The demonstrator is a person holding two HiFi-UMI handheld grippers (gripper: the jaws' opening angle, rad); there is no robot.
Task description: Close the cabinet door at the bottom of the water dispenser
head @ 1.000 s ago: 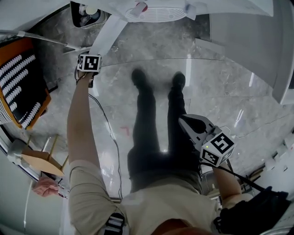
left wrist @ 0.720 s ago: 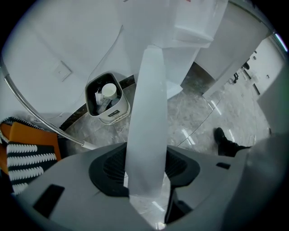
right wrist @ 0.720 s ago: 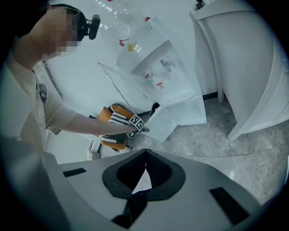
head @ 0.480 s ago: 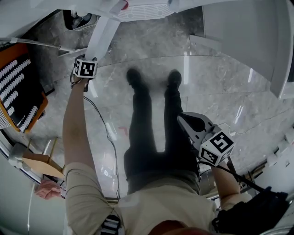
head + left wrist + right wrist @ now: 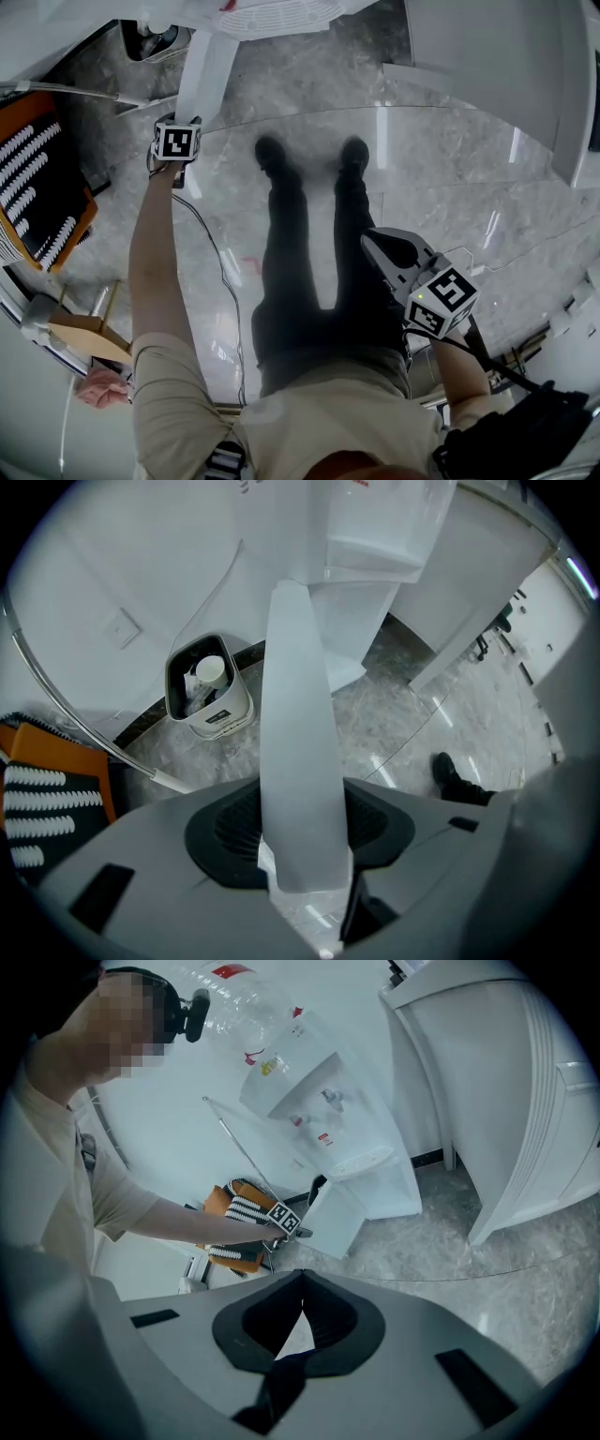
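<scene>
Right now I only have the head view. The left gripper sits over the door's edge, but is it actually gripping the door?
Observer: Yes. In the left gripper view the door runs between the jaws of the left gripper, and both pads sit against it.
Operator: And the other one?
Observer: The right gripper view shows the right gripper with its jaws together and nothing between them.
Operator: How does the door stand, seen from the side?
Observer: That same view shows it swung out from the base of the dispenser, not shut.
</scene>
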